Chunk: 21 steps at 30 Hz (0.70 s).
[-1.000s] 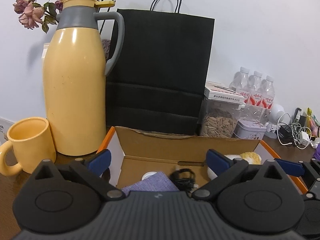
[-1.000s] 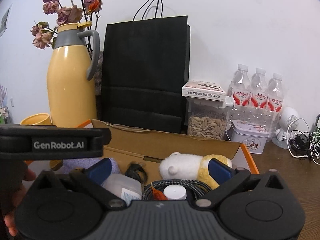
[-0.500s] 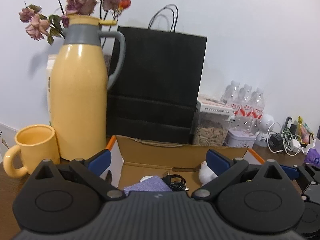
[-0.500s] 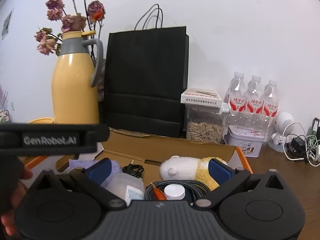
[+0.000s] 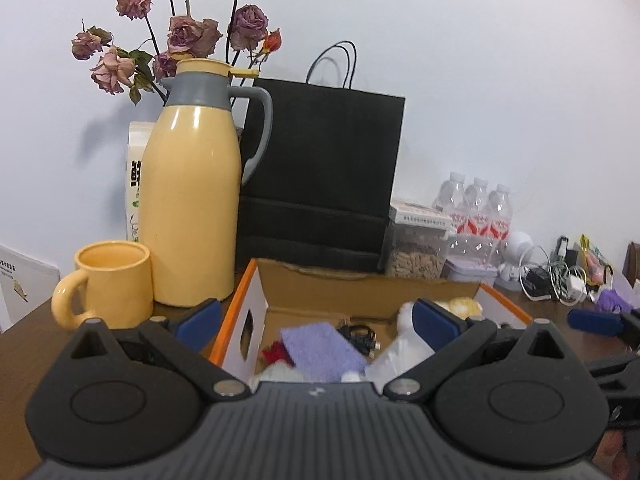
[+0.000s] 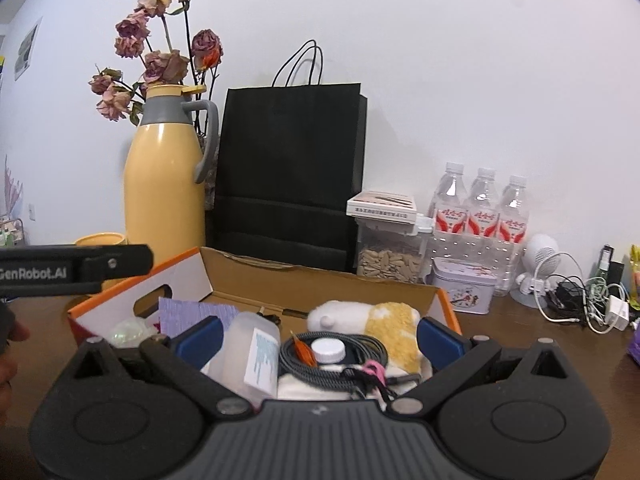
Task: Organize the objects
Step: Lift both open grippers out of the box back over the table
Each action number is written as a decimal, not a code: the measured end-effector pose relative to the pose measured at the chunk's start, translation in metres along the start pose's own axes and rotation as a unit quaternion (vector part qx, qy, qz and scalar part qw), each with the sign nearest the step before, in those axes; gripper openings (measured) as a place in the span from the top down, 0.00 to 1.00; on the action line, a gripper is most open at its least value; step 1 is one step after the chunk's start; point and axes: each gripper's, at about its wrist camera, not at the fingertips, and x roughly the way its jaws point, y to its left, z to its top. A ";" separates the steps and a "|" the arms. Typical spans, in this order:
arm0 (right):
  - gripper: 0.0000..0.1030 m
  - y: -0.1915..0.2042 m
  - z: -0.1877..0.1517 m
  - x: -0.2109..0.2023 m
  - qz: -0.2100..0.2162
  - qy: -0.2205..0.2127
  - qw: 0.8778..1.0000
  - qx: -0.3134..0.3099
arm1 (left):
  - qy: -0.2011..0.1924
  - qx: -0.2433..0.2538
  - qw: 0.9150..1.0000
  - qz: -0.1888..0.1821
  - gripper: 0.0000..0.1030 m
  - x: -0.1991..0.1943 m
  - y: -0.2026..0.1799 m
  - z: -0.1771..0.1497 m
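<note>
I hold both the left gripper (image 5: 316,318) and right gripper (image 6: 318,336) spread wide, gripping nothing, above the cardboard box (image 6: 320,280), its crowded contents lying below my fingers.

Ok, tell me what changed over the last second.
Both grippers, left gripper and right gripper, pulled back and rose from the cardboard box, so more of its contents show. Both stay open and empty. Thermos, mug and black bag stayed put.

Box (image 6: 320,280) open above; flask (image 6: 164,184), bag (image 6: 292,168) behind.

Open cardboard box (image 6: 320,280) w/ plush toy (image 6: 360,316), bottle (image 6: 250,344).
</note>
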 end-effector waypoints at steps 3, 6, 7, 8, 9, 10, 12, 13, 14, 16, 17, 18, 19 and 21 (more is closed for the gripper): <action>0.00 -0.001 -0.008 -0.012 -0.006 0.000 1.000 0.002 | 0.010 0.010 1.000 0.005 0.00 -0.008 -0.001 -0.012; 0.00 -0.001 -0.017 -0.021 -0.006 0.008 1.000 0.001 | 0.016 0.013 1.000 0.007 0.00 -0.016 -0.001 -0.021; 0.00 -0.001 -0.021 -0.024 -0.005 0.012 1.000 -0.001 | 0.018 0.015 1.000 0.010 0.00 -0.019 -0.001 -0.024; 0.00 0.000 -0.024 -0.026 -0.003 0.016 1.000 -0.002 | 0.020 0.016 1.000 0.011 0.00 -0.022 -0.001 -0.026; 0.00 0.000 -0.028 -0.029 -0.002 0.021 1.000 -0.004 | 0.022 0.016 1.000 0.011 0.00 -0.025 -0.001 -0.028; 0.00 0.001 -0.031 -0.032 -0.001 0.025 1.000 -0.007 | 0.024 0.016 1.000 0.011 0.00 -0.027 -0.001 -0.030; 0.00 0.002 -0.036 -0.035 0.004 0.036 0.999 -0.012 | 0.031 0.015 0.999 0.015 0.00 -0.031 -0.001 -0.034; 0.00 0.003 -0.039 -0.037 0.007 0.045 0.999 -0.015 | 0.034 0.014 0.999 0.016 0.00 -0.033 -0.001 -0.036; 0.00 0.004 -0.042 -0.037 0.011 0.053 0.998 -0.019 | 0.038 0.013 0.999 0.017 0.00 -0.034 0.000 -0.038; 0.00 0.006 -0.047 -0.039 0.016 0.068 0.997 -0.022 | 0.049 0.012 0.998 0.021 0.00 -0.037 0.001 -0.042; 0.00 0.007 -0.049 -0.041 0.016 0.073 0.997 -0.023 | 0.053 0.012 0.998 0.023 0.00 -0.038 0.001 -0.044; 0.00 0.006 -0.051 -0.042 0.016 0.077 0.997 -0.022 | 0.058 0.012 0.998 0.024 0.00 -0.039 0.002 -0.045; 0.00 0.006 -0.053 -0.044 0.015 0.081 0.996 -0.021 | 0.063 0.010 0.998 0.025 0.00 -0.041 0.002 -0.047; 0.00 0.004 -0.055 -0.047 0.015 0.084 0.996 -0.015 | 0.077 0.011 0.997 0.025 0.00 -0.043 0.003 -0.051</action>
